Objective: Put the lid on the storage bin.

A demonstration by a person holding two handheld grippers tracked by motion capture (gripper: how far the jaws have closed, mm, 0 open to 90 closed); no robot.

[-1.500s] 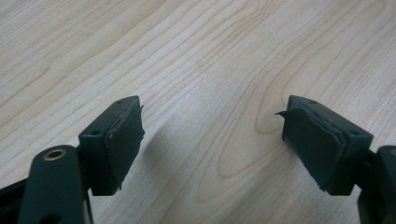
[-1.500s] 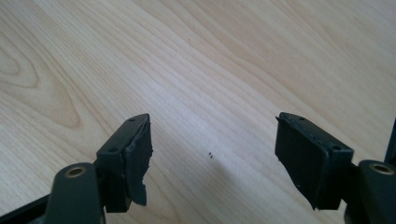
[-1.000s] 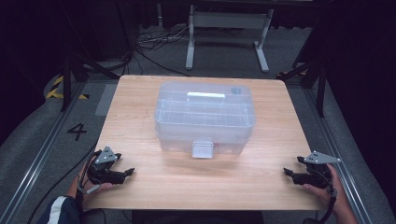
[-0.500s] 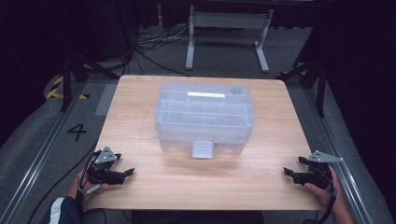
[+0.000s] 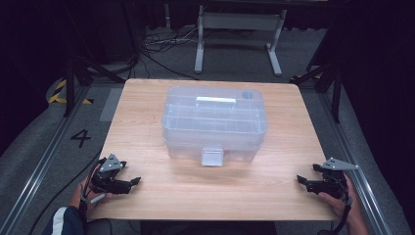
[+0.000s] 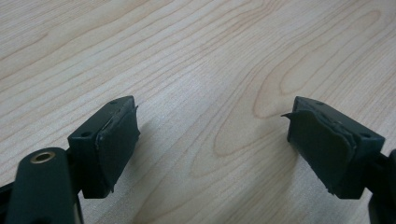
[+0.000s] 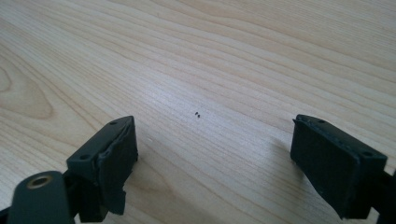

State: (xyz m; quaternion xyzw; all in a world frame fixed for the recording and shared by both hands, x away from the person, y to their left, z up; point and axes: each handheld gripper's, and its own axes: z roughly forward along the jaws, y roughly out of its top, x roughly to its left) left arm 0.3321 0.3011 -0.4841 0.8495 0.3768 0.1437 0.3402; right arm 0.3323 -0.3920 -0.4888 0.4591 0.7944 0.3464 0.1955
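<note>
Right gripper [image 5: 307,183] jaws just widened, clear box [image 5: 214,123] lengthwise across table [image 5: 147,98]

The high view looks forward and down from above the near edge of the table [image 5: 205,196], taking in the whole top and the floor beyond. Each gripper view rides low, close to the wood, looking along its own two black jaws (spread apart at the bottom of the frame). All three views share the bare wooden tabletop near the near corners.
</note>
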